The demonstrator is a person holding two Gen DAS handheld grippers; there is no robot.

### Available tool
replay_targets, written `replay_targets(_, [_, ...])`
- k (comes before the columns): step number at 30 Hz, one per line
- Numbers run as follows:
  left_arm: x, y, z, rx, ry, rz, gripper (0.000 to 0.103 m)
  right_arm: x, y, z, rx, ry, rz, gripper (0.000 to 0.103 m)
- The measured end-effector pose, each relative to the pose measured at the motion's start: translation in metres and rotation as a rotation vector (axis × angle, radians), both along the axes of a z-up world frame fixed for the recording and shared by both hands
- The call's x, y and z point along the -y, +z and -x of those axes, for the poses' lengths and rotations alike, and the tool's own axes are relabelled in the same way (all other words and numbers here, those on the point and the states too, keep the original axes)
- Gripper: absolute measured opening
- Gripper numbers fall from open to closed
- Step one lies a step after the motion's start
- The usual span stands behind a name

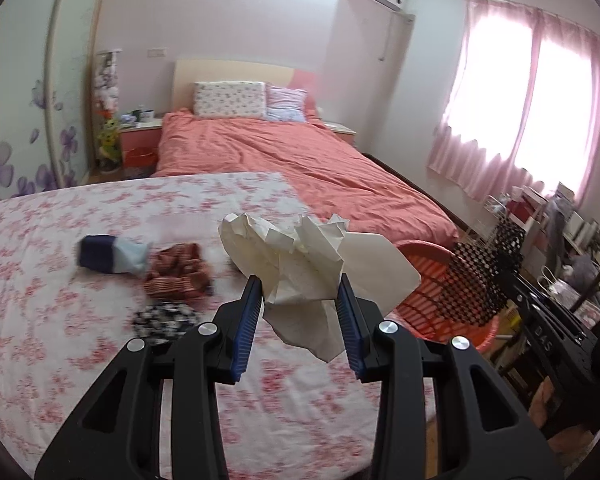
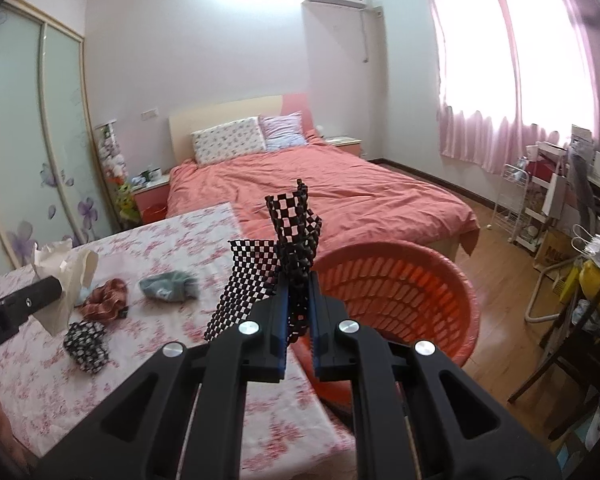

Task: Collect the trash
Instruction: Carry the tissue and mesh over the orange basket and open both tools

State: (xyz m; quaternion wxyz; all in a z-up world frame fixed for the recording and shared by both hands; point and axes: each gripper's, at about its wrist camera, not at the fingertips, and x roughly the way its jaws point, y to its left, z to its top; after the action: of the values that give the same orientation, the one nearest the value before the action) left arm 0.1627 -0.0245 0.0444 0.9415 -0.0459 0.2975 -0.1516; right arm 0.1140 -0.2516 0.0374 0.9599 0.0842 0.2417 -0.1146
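One orange basket (image 2: pixel 396 280) stands at the corner of the desk (image 2: pixel 180 240), which wears a pink floral cloth. Two pieces of trash are held in the air. The left gripper (image 1: pixel 300 292) has its fingers (image 1: pixel 248 320) clamped on a crumpled white paper (image 1: pixel 308 256), raised above the desk beside the basket. The right gripper (image 2: pixel 298 300) has its fingers nearly together, pinching a black checkered mesh (image 2: pixel 292 232) just in front of the basket's rim.

Three soft items lie on the desk left of the basket: a blue-grey bundle (image 2: pixel 168 286), a reddish striped bundle (image 2: pixel 104 302) and a black-and-white patterned bundle (image 2: pixel 86 344). Blur in the left wrist view smears them; their kind is unclear. The basket's base is hidden.
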Motion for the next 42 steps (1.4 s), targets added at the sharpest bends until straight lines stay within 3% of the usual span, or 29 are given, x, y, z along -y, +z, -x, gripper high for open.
replay_targets(22, [0.117,-0.025,-0.028,-0.043,-0.213,-0.008,0.038,0.094,-0.031,-0.013,-0.002,-0.138,-0.086,0.010])
replay_targets(36, [0.167,-0.046,-0.047,-0.093,-0.287,-0.033,0.038,0.134,-0.052,-0.037,-0.019,-0.183,-0.150,0.011])
replay_targets(38, [0.173,-0.050,-0.050,-0.103,-0.290,-0.036,0.039,0.139,-0.055,-0.042,-0.023,-0.184,-0.166,0.013])
replay_targets(42, [0.180,-0.057,-0.057,-0.133,-0.299,-0.042,0.046,0.149,-0.061,-0.052,-0.033,-0.184,-0.194,0.031])
